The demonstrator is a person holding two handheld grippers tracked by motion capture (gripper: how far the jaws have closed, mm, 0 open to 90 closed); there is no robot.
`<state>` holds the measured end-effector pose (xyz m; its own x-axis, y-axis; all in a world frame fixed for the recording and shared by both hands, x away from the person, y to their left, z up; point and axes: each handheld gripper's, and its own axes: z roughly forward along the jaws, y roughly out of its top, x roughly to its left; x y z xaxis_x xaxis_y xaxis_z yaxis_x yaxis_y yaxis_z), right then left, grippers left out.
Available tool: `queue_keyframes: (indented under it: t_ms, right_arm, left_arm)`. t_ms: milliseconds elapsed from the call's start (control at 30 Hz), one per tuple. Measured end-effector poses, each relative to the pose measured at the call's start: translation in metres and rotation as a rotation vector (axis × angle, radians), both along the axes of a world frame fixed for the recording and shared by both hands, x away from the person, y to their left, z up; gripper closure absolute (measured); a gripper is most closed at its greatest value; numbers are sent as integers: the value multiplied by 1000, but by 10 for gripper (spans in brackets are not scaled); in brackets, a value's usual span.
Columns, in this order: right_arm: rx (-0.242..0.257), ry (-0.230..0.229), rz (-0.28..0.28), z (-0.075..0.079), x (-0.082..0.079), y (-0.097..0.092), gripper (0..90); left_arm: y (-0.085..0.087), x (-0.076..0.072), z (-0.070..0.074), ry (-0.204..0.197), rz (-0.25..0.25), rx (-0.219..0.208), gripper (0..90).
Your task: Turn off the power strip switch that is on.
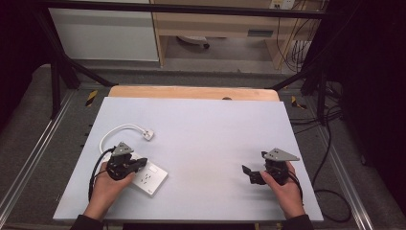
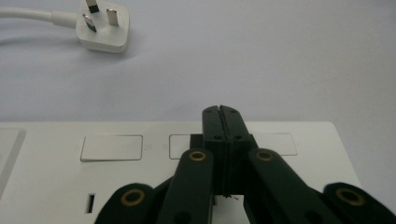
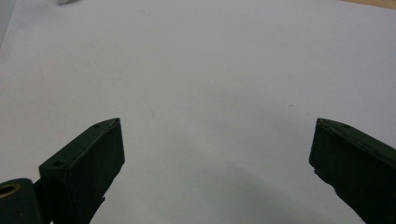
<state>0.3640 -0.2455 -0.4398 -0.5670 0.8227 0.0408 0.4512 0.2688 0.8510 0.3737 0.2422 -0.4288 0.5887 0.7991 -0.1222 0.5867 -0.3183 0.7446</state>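
Pressing risk: left gripper (image 2: 222, 112), jaws closed on nothing, sat over the power strip (image 1: 152, 178) at 7 o'clock on the bench (image 1: 210, 129); a shove could skid it.
Plug (image 2: 100, 28): loose at 10 o'clock, cord might snag.
Right gripper (image 3: 217, 149): jaws wide, idle at 4 o'clock.

A lab or workshop: a table (image 1: 201, 134) stands inside a black metal frame (image 1: 57, 72), loose cables (image 1: 299, 50) hang by a wooden bench (image 1: 215, 24) behind.

Pale table (image 1: 210, 139) — white socket strip (image 1: 151, 178), plug (image 1: 149, 134) on it.
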Motion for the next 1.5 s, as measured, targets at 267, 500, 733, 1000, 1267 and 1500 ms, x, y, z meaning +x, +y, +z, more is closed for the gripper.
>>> queue_keyframes:
  t_ms: [267,500,733,1000,1267,1500]
  right_arm:
    - [1,5,-2,0,0,0,38]
    - [-3,4,0,0,0,0,38]
    - [-3,4,-1,0,0,0,38]
    - [-5,5,-1,0,0,1,38]
    - [-3,5,-1,0,0,0,38]
    - [-8,0,3,0,0,1,38]
  left_arm:
    - [0,0,0,1,3,-5,899]
    - [0,0,0,2,6,-3,899]
    - [-1,0,0,4,5,-1,899]
    - [-4,-1,-2,20,-15,-4,900]
    - [-3,0,-4,3,-19,-20,899]
    - [-7,-2,-3,-32,-20,-1,900]
